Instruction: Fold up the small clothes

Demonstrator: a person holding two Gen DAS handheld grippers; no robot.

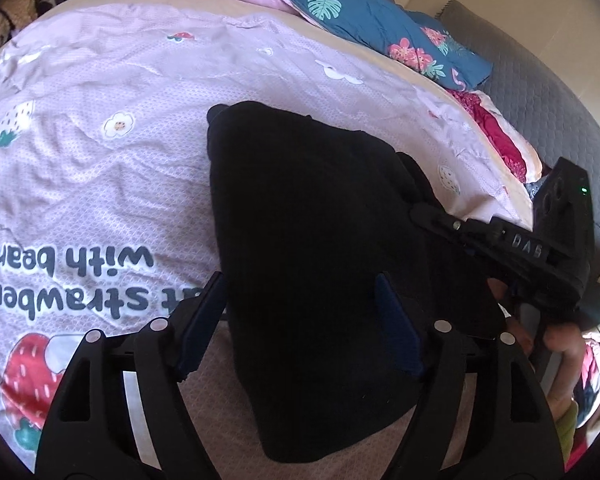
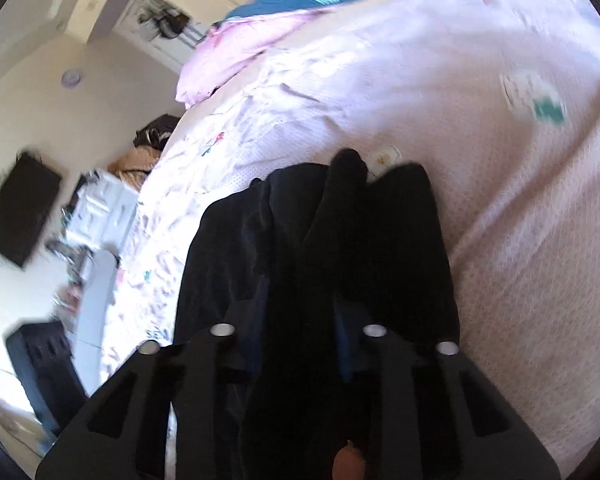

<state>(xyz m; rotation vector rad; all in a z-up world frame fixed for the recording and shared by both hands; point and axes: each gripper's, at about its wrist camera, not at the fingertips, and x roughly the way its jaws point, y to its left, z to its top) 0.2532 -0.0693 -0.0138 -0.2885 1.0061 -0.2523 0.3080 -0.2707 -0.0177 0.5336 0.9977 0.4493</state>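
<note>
Black garment on the pink bedsheet

The black garment (image 1: pixel 312 248) lay mid-bed on the pink bedsheet (image 1: pixel 100 120). The right gripper (image 2: pixel 300 312), at its four o'clock edge, pinched its cloth; the left gripper (image 1: pixel 300 300) stood wide, gripping nothing.

Black garment (image 1: pixel 320 240): soft matt cloth. Bedsheet (image 1: pixel 100 120): printed, wrinkled cloth.
</note>
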